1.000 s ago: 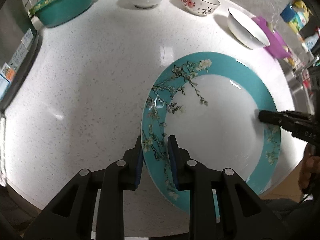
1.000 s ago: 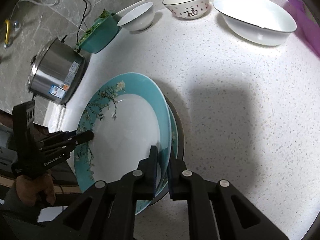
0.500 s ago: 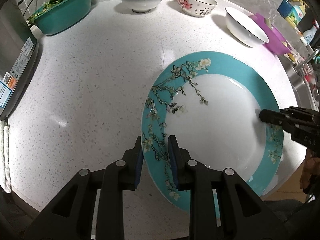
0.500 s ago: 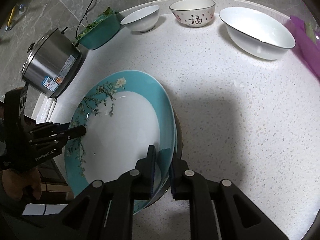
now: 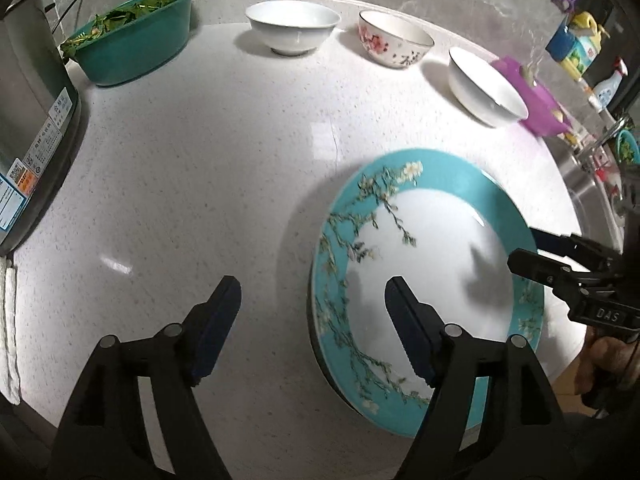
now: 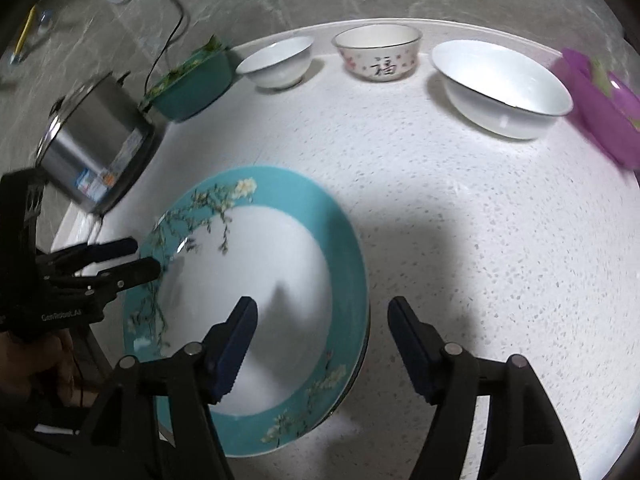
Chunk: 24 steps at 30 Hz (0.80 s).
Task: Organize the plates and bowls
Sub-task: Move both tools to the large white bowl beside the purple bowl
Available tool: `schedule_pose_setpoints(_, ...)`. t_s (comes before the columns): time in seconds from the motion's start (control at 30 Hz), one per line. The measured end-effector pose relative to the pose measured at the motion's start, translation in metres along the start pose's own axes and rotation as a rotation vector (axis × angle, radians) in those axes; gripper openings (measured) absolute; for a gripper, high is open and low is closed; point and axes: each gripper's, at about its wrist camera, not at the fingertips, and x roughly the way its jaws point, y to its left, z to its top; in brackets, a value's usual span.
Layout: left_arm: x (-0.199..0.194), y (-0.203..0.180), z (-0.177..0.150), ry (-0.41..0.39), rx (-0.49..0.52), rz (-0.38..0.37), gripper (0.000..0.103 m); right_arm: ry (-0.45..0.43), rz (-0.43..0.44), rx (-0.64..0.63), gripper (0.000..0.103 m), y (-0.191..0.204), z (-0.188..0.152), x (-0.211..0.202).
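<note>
Big teal plate (image 5: 432, 264) sitting flat near the countertop's (image 5: 200, 184) front edge, apparently atop another plate. Glazed, stiff, breakable, probably slick, so best pinched at the rim. Left gripper (image 5: 312, 320) and right gripper (image 6: 320, 340) opening wide, empty now; a second ago both clamped that rim.

A teal basin (image 5: 132, 46) of leafy greens sits beside a steel cooker (image 6: 94, 144) on the speckled white countertop (image 5: 192, 168).
</note>
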Motion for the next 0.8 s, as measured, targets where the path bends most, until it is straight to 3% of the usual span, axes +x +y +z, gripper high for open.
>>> schedule_pose_setpoints(0.13,-0.013,0.007,0.015,-0.024,-0.014,-0.053,0.076,-0.046,0.001,0.097,0.072,-0.011,-0.003,-0.014)
schedule_pose_setpoints(0.23,-0.025,0.004,0.036,-0.024,-0.017,-0.146,0.09,-0.096,0.009,0.184,0.074,-0.026,-0.006,-0.035)
schedule_pose_setpoints(0.5,-0.037,-0.074,0.152,-0.026,0.156,-0.301,0.093,-0.253,0.013,0.455,0.083,-0.128,0.025,-0.112)
schedule_pose_setpoints(0.57,-0.022,-0.099,0.181,-0.02,0.194,-0.279,0.093,-0.294,0.013,0.472,0.083,-0.154,0.048,-0.121)
schedule_pose_setpoints(0.67,0.018,-0.134,0.22,0.033,0.192,-0.281,0.093,-0.267,0.009,0.477,0.083,-0.182,0.081,-0.109)
schedule_pose_setpoints(0.8,0.074,-0.168,0.251,0.085,0.202,-0.196,0.093,-0.207,0.011,0.541,0.083,-0.213,0.104,-0.076)
